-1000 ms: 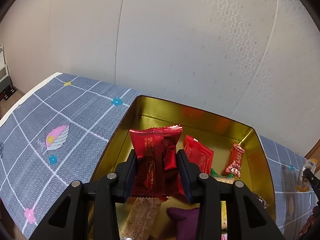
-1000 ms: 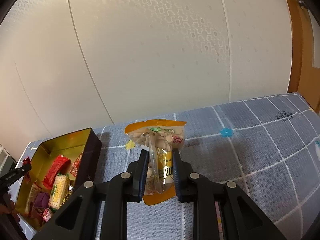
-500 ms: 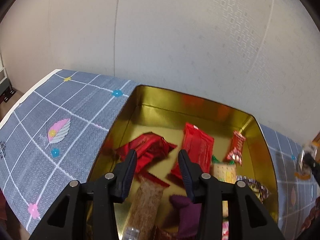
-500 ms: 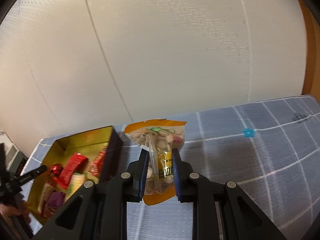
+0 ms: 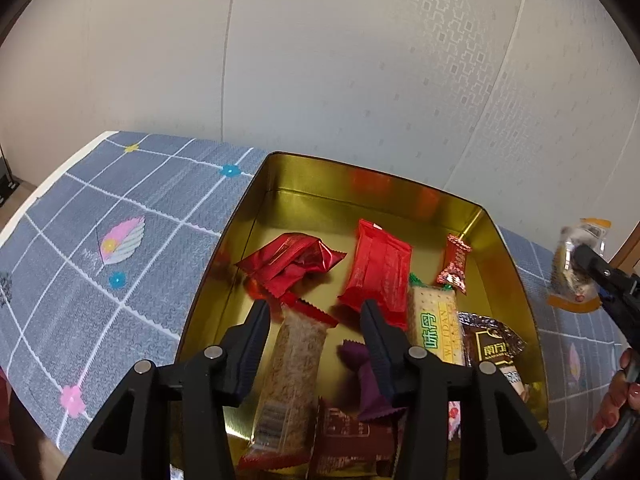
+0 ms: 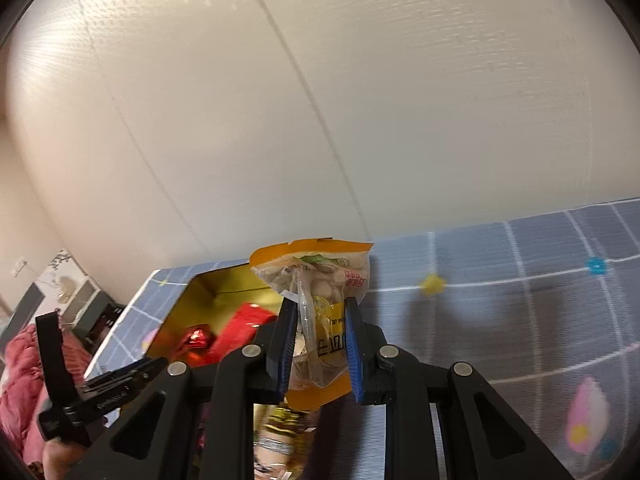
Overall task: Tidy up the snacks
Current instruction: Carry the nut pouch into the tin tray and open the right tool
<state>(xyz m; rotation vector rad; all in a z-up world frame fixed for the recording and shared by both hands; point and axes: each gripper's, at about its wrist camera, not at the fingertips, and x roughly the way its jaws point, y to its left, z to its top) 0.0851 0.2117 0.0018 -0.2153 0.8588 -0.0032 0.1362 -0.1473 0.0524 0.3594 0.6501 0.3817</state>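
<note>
While the left hand-held gripper point(image 5: 316, 322) opens empty, the right point(image 6: 318, 344) pinches a blurred nut pouch point(image 6: 320, 300).

Soft indoor light, sharp on the left wrist and smeared on the right.

The gold tin point(image 5: 516, 272) throws warm glare off its inner walls. The right-wrist view blurs the tablecloth point(image 6: 540, 312) and tin, where a soft shadow falls. The wall point(image 6: 360, 100) bows, and both views' corners go black.

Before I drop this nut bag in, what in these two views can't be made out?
- Tin's near end: left wrist view, cut off by the frame edge and left claw.
- Tin's floor: right wrist view, hidden behind right claw and nut bag.
- Nut bag: left wrist view, blurred.
</note>
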